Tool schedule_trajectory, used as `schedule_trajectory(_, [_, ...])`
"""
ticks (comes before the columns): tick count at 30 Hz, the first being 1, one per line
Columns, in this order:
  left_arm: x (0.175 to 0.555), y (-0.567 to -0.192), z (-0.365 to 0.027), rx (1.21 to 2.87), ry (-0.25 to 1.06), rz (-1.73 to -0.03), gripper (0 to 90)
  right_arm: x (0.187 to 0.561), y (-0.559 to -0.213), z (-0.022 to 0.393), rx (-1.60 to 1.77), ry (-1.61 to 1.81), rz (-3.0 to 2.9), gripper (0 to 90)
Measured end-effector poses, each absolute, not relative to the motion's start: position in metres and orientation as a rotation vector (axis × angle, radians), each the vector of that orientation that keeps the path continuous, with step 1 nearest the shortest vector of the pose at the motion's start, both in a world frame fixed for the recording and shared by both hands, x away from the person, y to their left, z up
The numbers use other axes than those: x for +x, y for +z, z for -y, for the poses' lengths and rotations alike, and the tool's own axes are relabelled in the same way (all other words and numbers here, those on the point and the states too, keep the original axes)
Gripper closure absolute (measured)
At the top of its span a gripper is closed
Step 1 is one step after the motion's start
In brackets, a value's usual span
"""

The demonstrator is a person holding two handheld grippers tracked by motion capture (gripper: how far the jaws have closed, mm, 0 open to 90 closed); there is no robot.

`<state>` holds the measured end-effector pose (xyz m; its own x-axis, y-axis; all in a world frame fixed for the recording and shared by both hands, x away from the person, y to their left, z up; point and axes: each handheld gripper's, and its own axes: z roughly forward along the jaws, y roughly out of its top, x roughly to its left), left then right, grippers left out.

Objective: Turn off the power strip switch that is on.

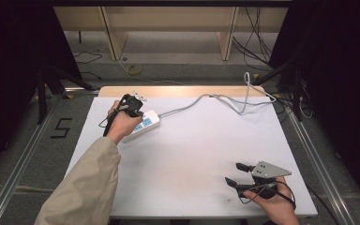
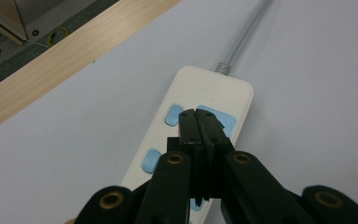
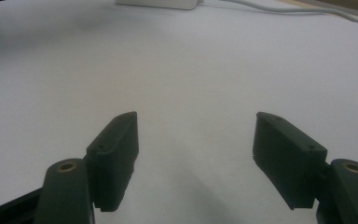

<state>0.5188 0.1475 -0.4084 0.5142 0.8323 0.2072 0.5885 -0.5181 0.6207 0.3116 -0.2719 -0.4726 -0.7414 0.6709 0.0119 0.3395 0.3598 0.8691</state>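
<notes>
White covering spreads over the table (image 1: 192, 159), with a bare wooden strip along its far edge and a dim workshop floor with loose wires beyond. Landmark for everything is a white power strip (image 1: 143, 124) with pale blue sockets and buttons, lying near the table's far left corner. Its grey cord (image 1: 201, 99) runs away from the strip's far end toward the far right corner, looping there.

Directly above the strip, the left tool (image 2: 197, 115) is held by a hand in a beige sleeve. Its jaws are pressed together with nothing between them, and the joined tips point down over a blue button (image 2: 173, 115) and the blue socket just beside it near the cord end of the strip (image 2: 214, 93). Whether the tips actually touch the strip cannot be told.

Well apart from the strip, at the near right of the table, the right tool (image 1: 238, 173) rests low over bare surface, jaws spread wide and empty.

Judging by this, the step in hand is pressing a switch on the strip with the closed tips. Next, the left tool likely needs a short, straight push down onto that button, kept centred so the tips do not slip off onto the socket.
</notes>
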Motion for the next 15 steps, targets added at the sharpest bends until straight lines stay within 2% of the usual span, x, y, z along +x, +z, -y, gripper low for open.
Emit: schedule_trajectory(15, [0.536, -0.415, -0.143, 2.313, 0.65, -1.185, 89.6, 0.312, -0.473, 0.272, 0.886, 1.337, -2.282, 32.2])
